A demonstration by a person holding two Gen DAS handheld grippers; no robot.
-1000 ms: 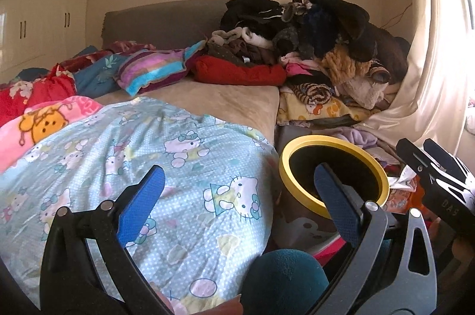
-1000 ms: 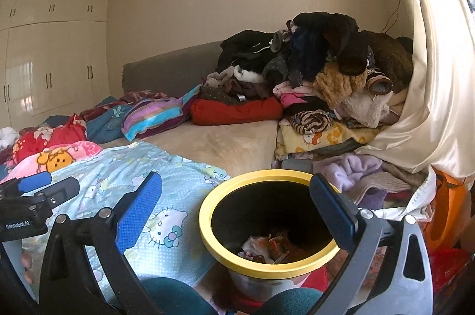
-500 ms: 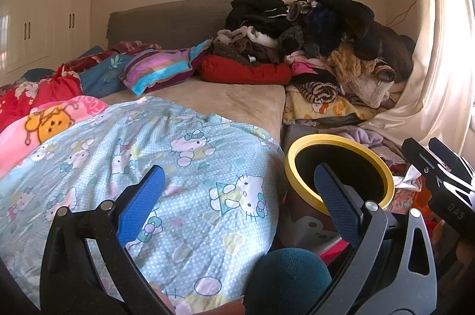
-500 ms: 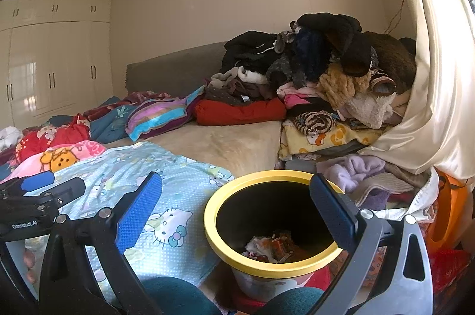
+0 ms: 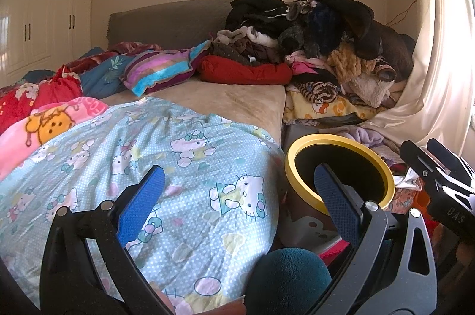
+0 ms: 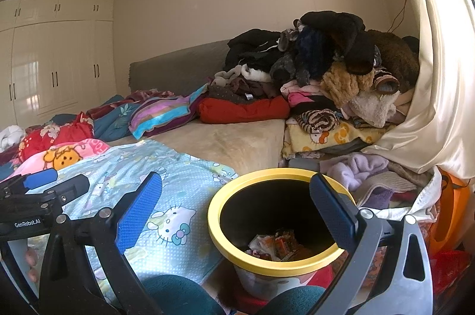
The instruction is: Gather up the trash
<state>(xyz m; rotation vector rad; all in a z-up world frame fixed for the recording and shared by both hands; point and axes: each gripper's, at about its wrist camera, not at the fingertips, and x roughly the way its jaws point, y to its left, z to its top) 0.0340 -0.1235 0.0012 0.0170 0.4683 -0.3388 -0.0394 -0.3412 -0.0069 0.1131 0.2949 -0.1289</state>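
Note:
A trash bin with a yellow rim (image 6: 225,246) (image 5: 383,169) stands on the floor beside the bed. Crumpled wrappers (image 6: 276,246) lie at its bottom, seen in the right wrist view. My right gripper (image 6: 237,196) is open and empty, hovering above and just short of the bin's mouth. My left gripper (image 5: 237,187) is open and empty too, over the light blue cartoon-cat blanket (image 5: 148,154), with the bin behind its right finger. Each gripper shows at the edge of the other's view: the right one (image 5: 442,181), the left one (image 6: 44,190).
A pile of clothes (image 6: 326,71) sits at the bed's far right, with a cream curtain (image 6: 439,95) beside it. Pillows and bedding (image 5: 154,68) lie across the bed's back. Wardrobes (image 6: 44,71) line the left wall. Clothes (image 6: 371,169) crowd the floor behind the bin.
Both views have drifted slightly left and down, so the bin and bed shift a little right. Both grippers stay open and empty.

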